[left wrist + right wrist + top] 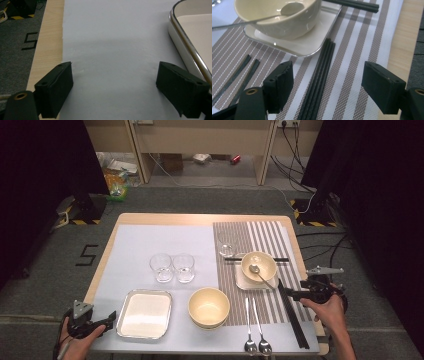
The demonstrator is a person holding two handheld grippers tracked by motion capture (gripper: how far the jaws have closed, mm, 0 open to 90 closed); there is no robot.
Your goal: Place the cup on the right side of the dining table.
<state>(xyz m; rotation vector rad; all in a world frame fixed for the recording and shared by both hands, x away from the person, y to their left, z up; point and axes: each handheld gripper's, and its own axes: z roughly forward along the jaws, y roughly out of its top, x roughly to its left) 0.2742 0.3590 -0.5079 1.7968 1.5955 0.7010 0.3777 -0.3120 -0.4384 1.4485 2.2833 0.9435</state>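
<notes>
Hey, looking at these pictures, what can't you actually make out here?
- White square plate, high view: mostly covered by the cream bowl with a metal spoon.
- Steel-rimmed white rectangular tray, left gripper view: cut off by the right edge.
- Clear glass on the striped placemat, high view: too faint to tell if empty.

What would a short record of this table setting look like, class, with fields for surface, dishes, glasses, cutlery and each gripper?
surface: table with striped placemat
dishes: bowl with spoon on small plate; empty bowl; square tray
glasses: two side by side, one on the placemat
cutlery: two spoons; black chopsticks
left gripper: open, empty
right gripper: open, above the chopsticks
</notes>
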